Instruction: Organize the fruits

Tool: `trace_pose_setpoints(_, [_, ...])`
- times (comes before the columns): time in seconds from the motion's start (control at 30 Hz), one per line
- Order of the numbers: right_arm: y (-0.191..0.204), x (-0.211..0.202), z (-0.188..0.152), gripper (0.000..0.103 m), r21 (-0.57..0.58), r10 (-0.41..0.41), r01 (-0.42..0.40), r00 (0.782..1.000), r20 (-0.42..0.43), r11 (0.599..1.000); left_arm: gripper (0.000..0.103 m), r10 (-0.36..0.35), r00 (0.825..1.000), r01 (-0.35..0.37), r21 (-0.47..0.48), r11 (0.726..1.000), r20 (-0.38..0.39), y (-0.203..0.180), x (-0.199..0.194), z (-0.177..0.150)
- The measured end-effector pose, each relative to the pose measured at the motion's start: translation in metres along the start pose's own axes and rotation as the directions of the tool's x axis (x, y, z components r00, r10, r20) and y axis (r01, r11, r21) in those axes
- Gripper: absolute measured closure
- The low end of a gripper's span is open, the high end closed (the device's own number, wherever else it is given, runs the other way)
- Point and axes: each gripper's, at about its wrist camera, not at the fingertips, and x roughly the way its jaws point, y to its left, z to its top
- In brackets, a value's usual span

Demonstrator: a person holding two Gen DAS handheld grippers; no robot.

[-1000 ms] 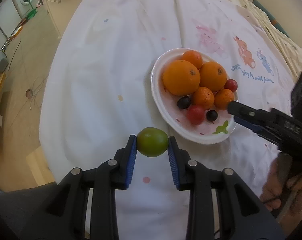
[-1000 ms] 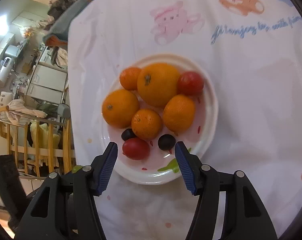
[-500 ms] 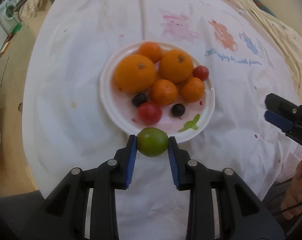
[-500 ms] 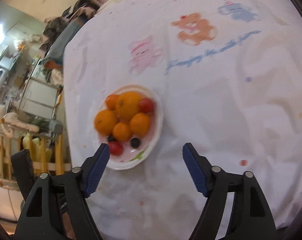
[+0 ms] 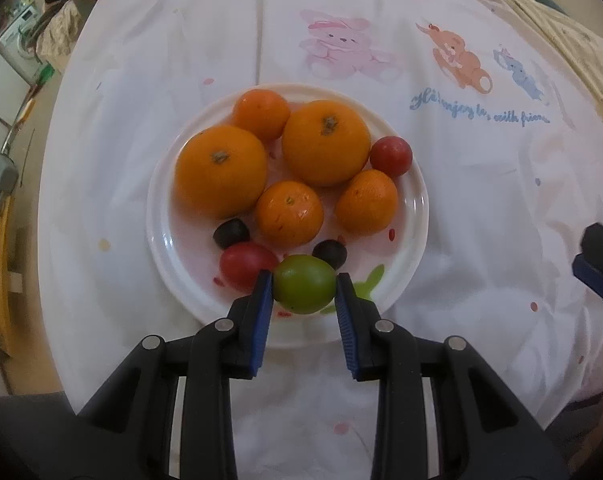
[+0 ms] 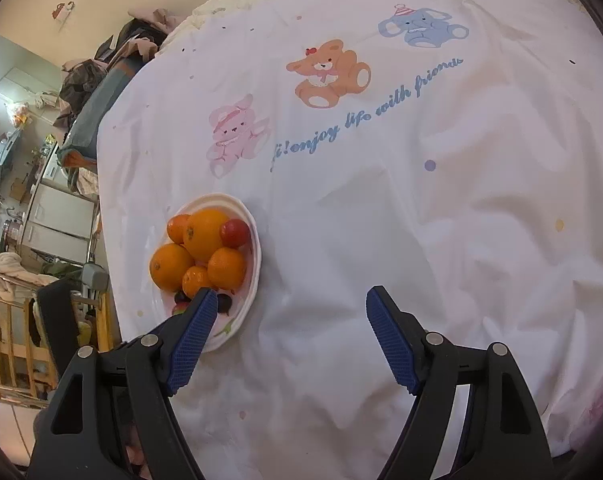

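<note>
A: What's crowding the plate [image 5: 415, 216]?

B: It's nearly full. Two big oranges [image 5: 221, 170] sit at the back with a smaller one behind them, and two small oranges [image 5: 289, 212] lie in front. One red tomato [image 5: 391, 156] is at the right rim, another tomato [image 5: 243, 266] at the near left. Two dark berries [image 5: 231, 233] lie between the small oranges and the near rim. The only bare patch is the near rim, by a printed green leaf [image 5: 375, 278].

A: And around the plate?

B: A white cloth [image 6: 381, 240] with a pink rabbit, an orange bear, a blue elephant and blue lettering covers the bench. It's wrinkled but bare to the right of the plate and toward the far side. The bench's left edge runs close by the plate; past it are the floor, a wooden rail and household clutter.

A: The left tongs [image 5: 303, 294]?

B: Clamped on a green lime [image 5: 304, 290], one blue pad on each side. The lime hangs over the plate's near part, just in front of the nearer tomato and the right-hand berry. Whether it touches the plate I cannot tell.

A: The right tongs [image 6: 287, 322]?

B: Spread wide with nothing between them, over bare cloth right of the plate. In its own view the left finger overlaps the plate's near rim. Its tip shows at the right edge of the left wrist view, well apart from the plate.
</note>
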Motion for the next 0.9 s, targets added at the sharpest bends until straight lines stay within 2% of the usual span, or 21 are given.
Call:
trace_pose_setpoints(0.3, [-0.002, 0.005, 0.005, 0.023, 0.025, 0.029, -0.028, 0.999, -0.027, 0.999, 0.075, 0.040, 0.998, -0.039, 0.019, 0.999, -0.042, -0.006, 0.012, 0.010])
trace_pose_setpoints(0.33, [-0.002, 0.005, 0.005, 0.023, 0.029, 0.033, -0.032, 0.999, -0.027, 0.999, 0.071, 0.034, 0.998, -0.033, 0.025, 0.999, -0.048, -0.006, 0.013, 0.010])
trace_pose_setpoints(0.37, [-0.002, 0.004, 0.005, 0.023, 0.027, 0.033, -0.032, 0.999, -0.025, 0.999, 0.059, 0.014, 0.999, -0.012, 0.027, 1.000, -0.053, -0.006, 0.014, 0.011])
trace_pose_setpoints(0.4, [-0.001, 0.004, 0.005, 0.023, 0.025, 0.032, -0.032, 0.999, -0.023, 0.999, 0.052, 0.002, 0.999, 0.000, 0.025, 1.000, -0.053, -0.007, 0.014, 0.012])
trace_pose_setpoints(0.47, [0.001, 0.003, 0.005, 0.023, 0.017, 0.032, -0.032, 0.999, -0.021, 0.999, 0.029, 0.015, 0.999, -0.014, 0.021, 1.000, -0.034, -0.008, 0.010, 0.015])
trace_pose_setpoints(0.53, [0.002, 0.003, 0.004, 0.023, 0.013, 0.032, -0.032, 0.999, -0.022, 0.999, 0.022, 0.029, 0.999, -0.029, 0.018, 0.999, -0.016, -0.008, 0.006, 0.016])
trace_pose_setpoints(0.73, [0.007, 0.002, 0.003, 0.023, -0.007, 0.031, -0.032, 0.999, -0.019, 0.999, 0.022, -0.021, 0.999, 0.021, -0.003, 1.000, 0.031, -0.001, -0.021, 0.016])
trace_pose_setpoints(0.9, [0.016, -0.006, -0.001, 0.023, -0.033, 0.073, -0.072, 0.997, 0.019, 0.997, 0.022, -0.030, 0.987, 0.027, 0.021, 0.999, 0.156, 0.016, -0.066, 0.008])
